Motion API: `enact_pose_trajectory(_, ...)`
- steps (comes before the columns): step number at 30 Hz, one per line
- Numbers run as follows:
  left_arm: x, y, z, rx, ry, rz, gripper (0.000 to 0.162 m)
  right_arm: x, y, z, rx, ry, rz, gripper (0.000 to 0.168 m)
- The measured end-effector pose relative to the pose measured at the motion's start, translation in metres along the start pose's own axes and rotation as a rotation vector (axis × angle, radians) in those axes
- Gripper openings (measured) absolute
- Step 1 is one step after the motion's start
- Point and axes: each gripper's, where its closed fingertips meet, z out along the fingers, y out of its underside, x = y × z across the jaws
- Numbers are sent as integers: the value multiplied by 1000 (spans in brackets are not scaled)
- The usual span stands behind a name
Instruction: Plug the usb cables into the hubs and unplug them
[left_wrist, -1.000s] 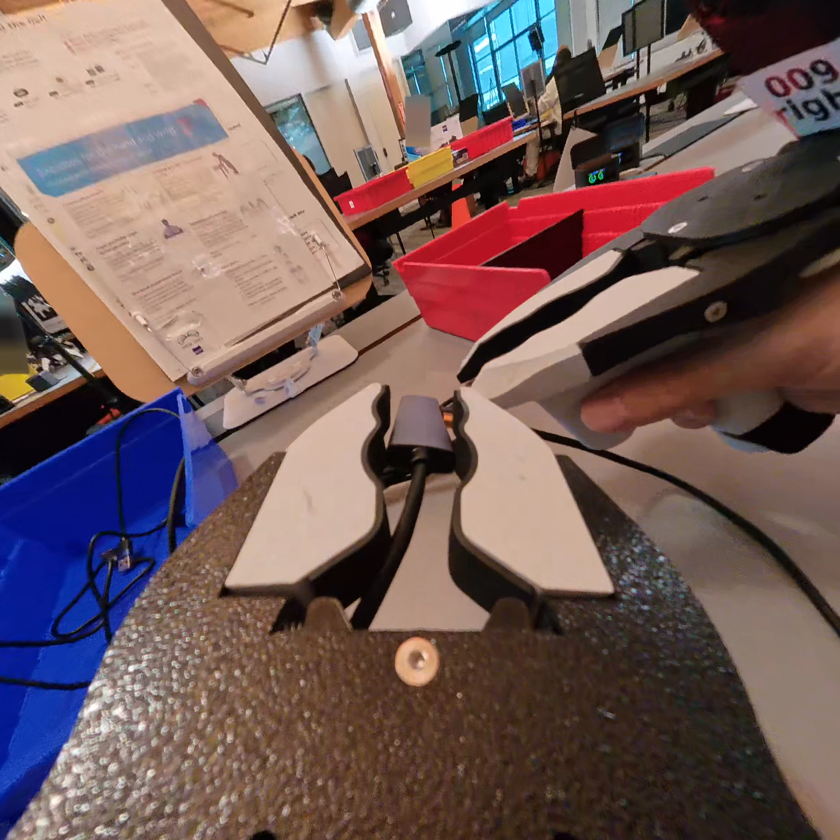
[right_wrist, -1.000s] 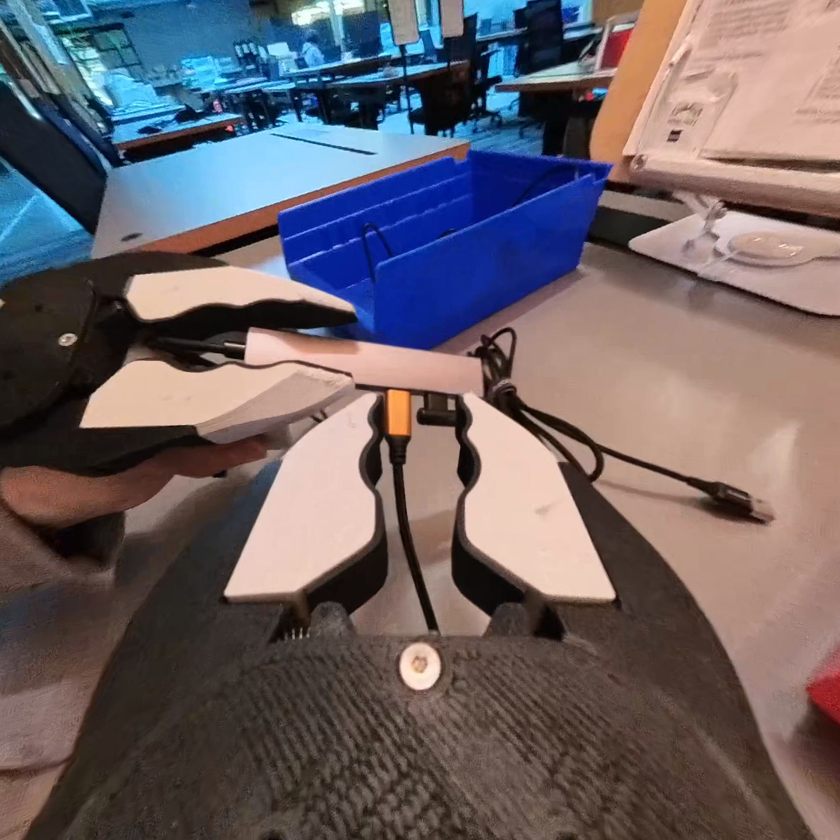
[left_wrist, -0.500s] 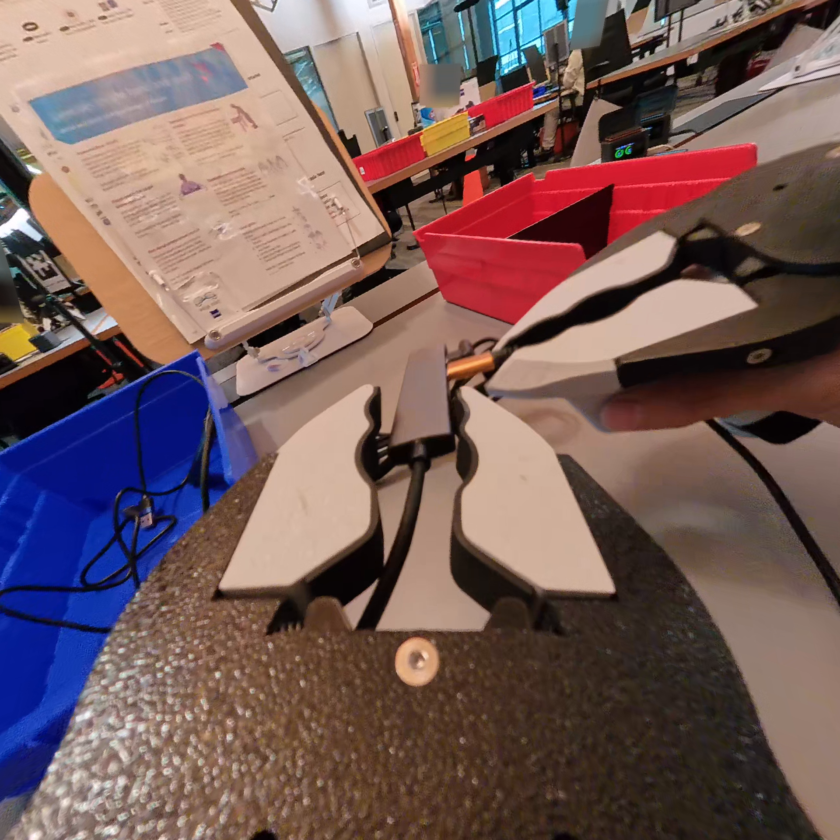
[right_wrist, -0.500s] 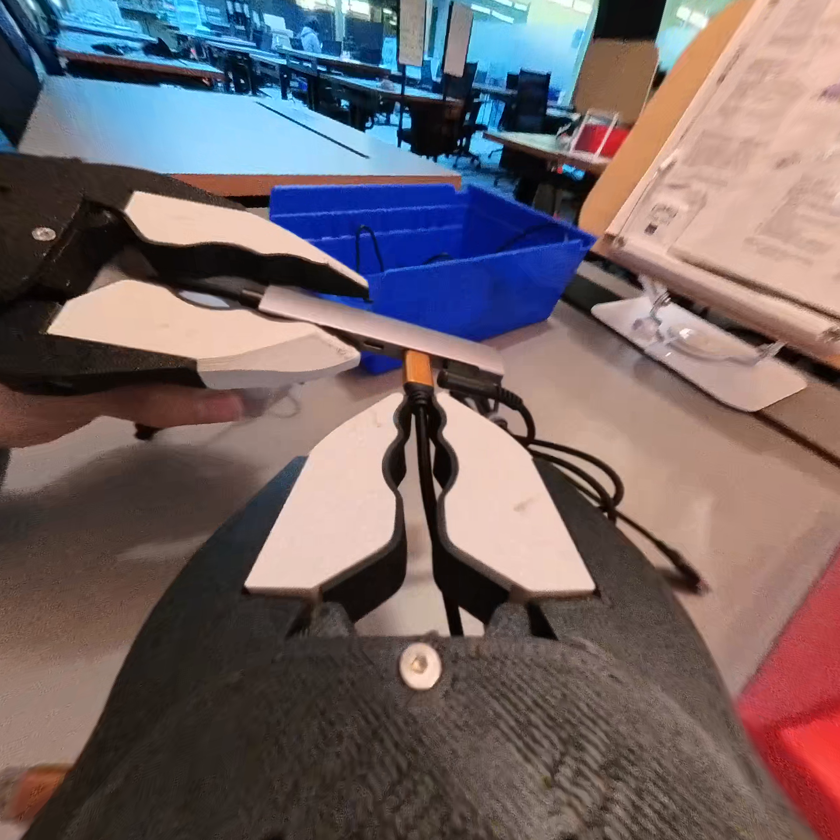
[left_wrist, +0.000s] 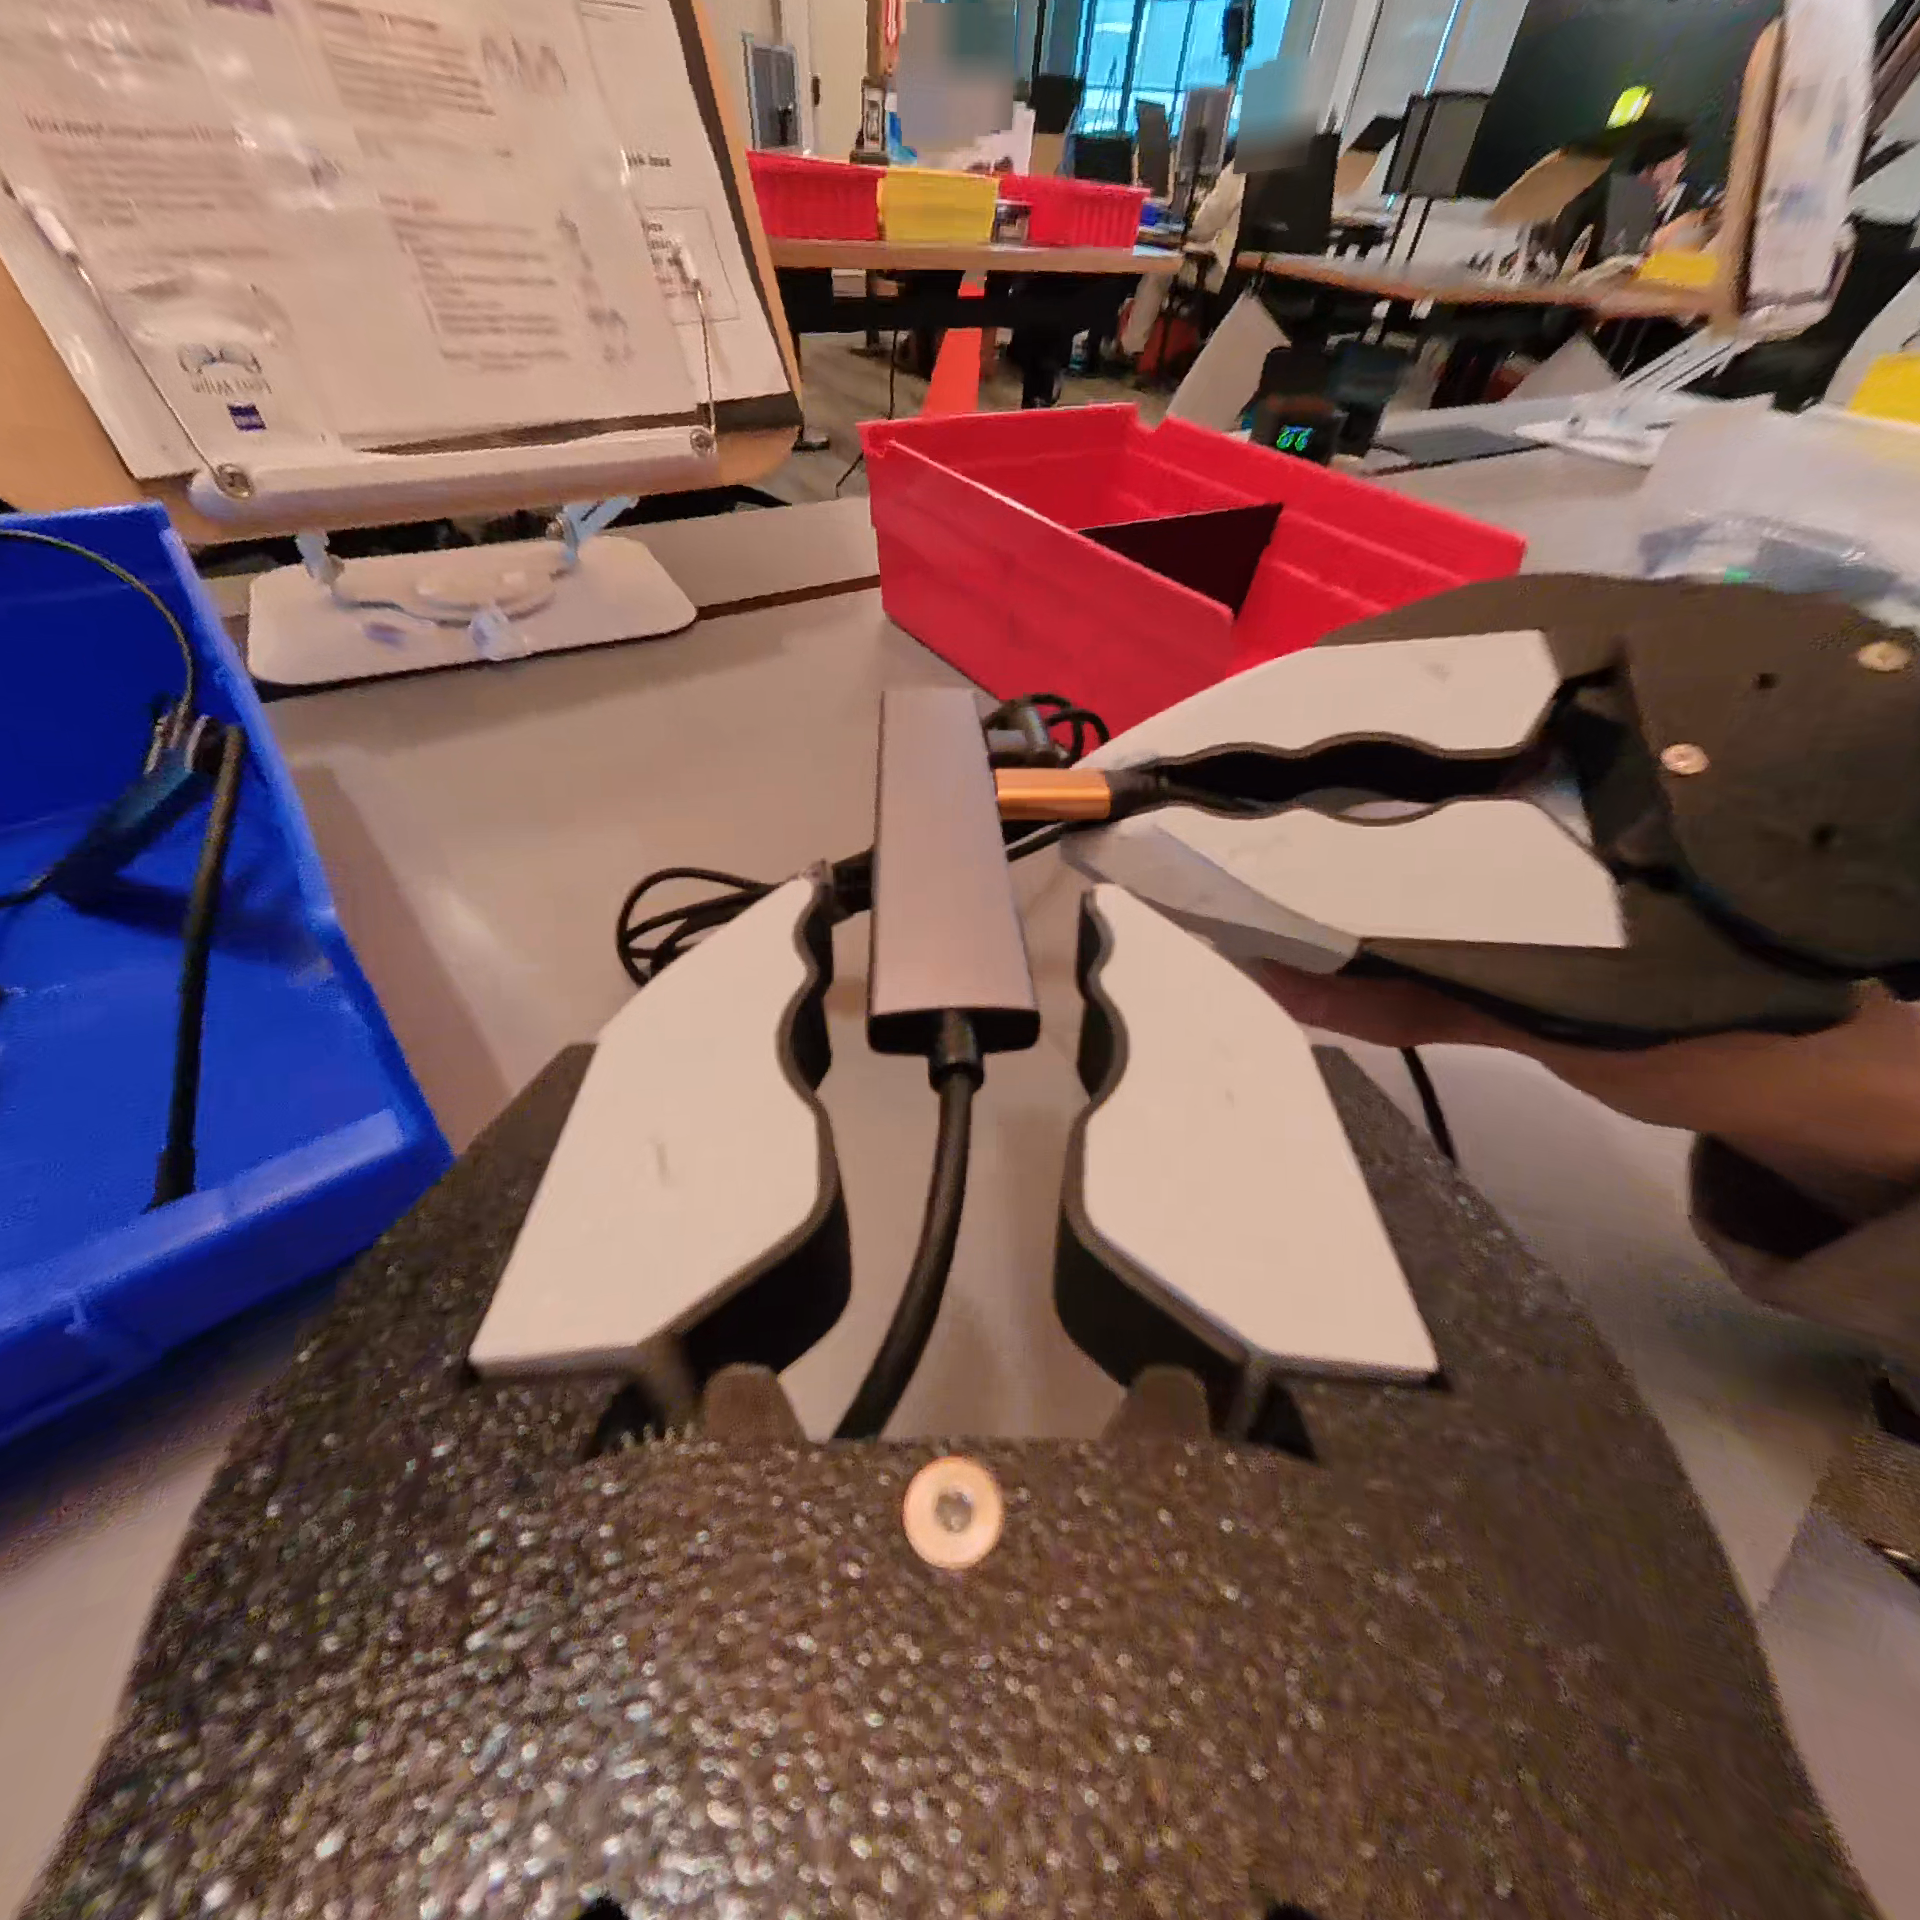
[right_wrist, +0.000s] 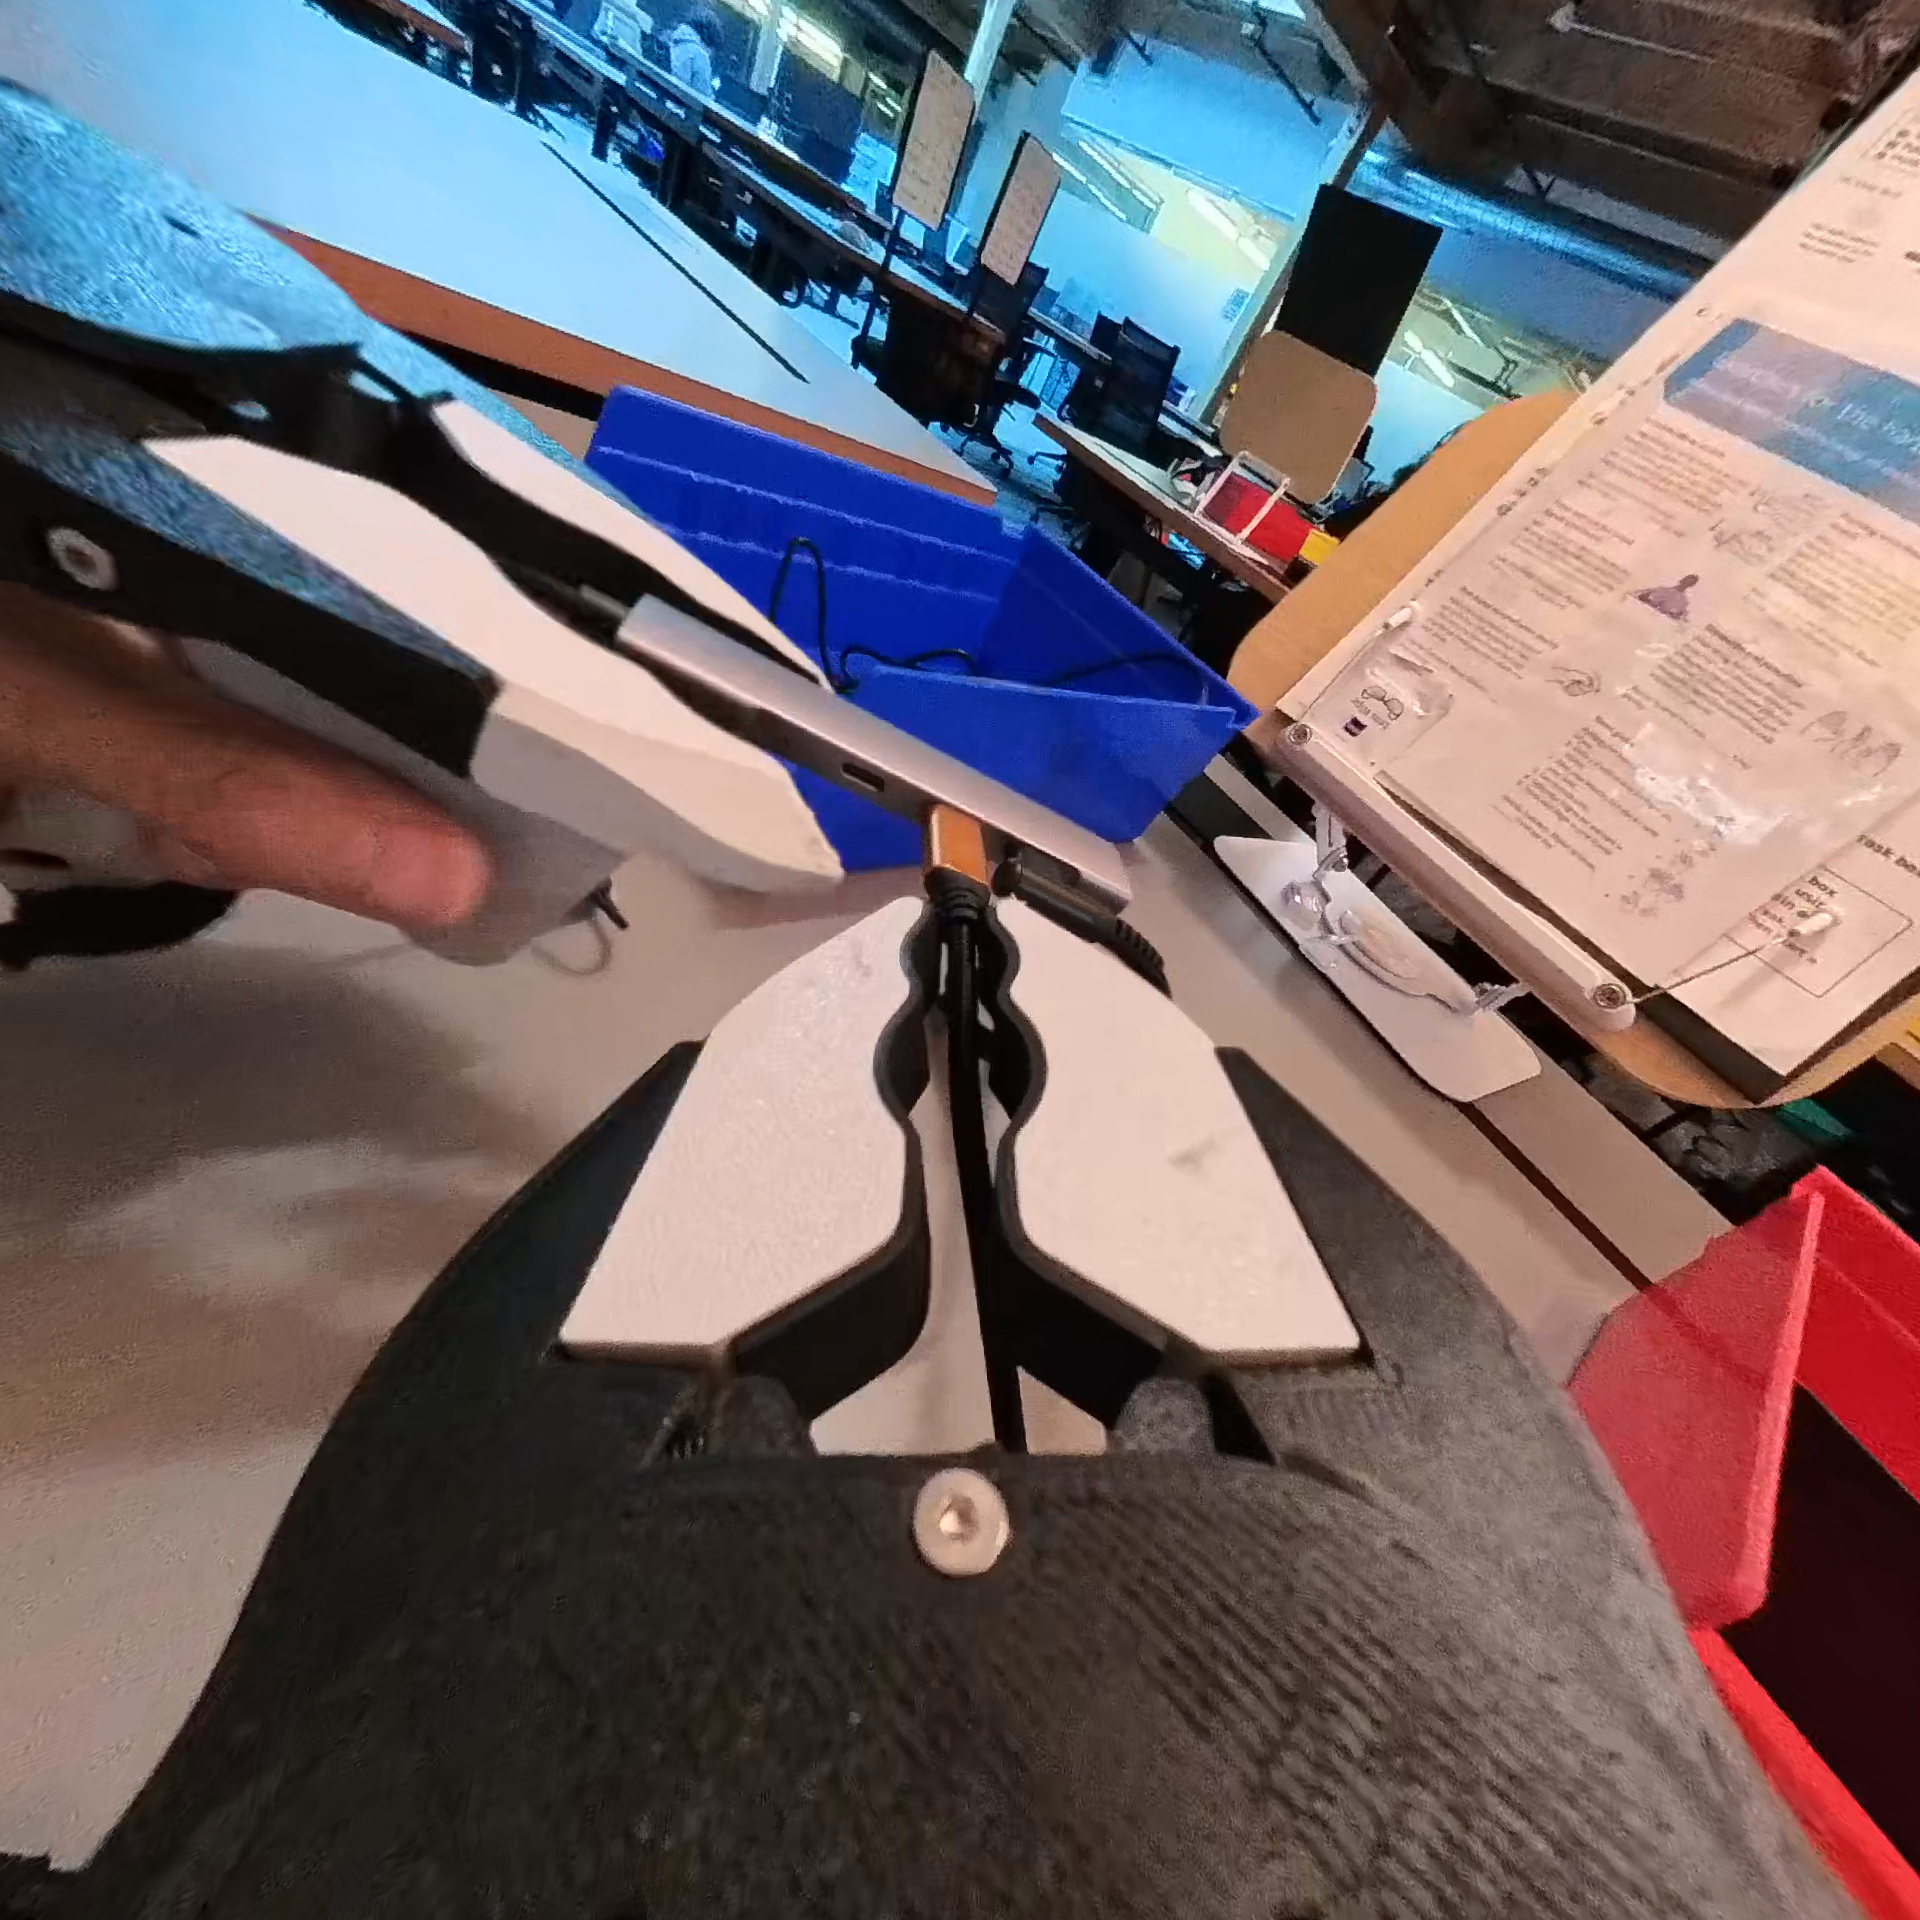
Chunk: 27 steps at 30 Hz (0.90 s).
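Slim grey metal USB hub (left_wrist: 951, 862) sits lengthwise between the fingers of the left gripper (left_wrist: 951, 899), over the middle of the grey table (left_wrist: 571, 810). The blue plastic bin (left_wrist: 208, 1039) lies toward the table's left edge and the red plastic bin (left_wrist: 1039, 582) toward its far right corner. The left jaws stand apart, with a sliver of gap showing on each side of the hub, so they bracket it rather than pinch it. I cannot tell whether the hub rests on the table or hangs clear of it.

The right gripper (right_wrist: 961, 925) comes in square to the hub's long side. It is clamped on the black USB cable (right_wrist: 966, 1143) just behind its orange metal plug (right_wrist: 951, 847), which is seated in a side port. Holding close to the plug keeps a push or pull in line with the port, and the limp cable cannot buckle. A second dark plug (right_wrist: 1049, 883) occupies the next port toward the hub's far end, touching or nearly touching the orange one.

My judgement is that this plug is fully in. Pulling it out will need the left jaws closed on the hub first, or the hub will simply follow the cable. A tilted paper instruction board on a white stand (left_wrist: 468, 312) sits along the far edge, clear of the work.
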Motion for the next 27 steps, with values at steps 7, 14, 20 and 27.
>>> enact_pose_trajectory(7, -4, -7, 5, 71, -71, 66, 35, 1, -6, -2, 27, -4, -20, 6)
enact_pose_trajectory(14, -1, -15, 8, 90, -26, 25, 26, 4, -10, -5, 54, 7, -28, 6)
enact_pose_trajectory(20, 1, -12, 13, 74, 31, -4, 25, 7, -7, -5, 55, 4, 0, 6)
enact_pose_trajectory(27, -6, -15, 11, 90, -70, 147, 25, 5, -5, -1, 50, -21, 207, 10)
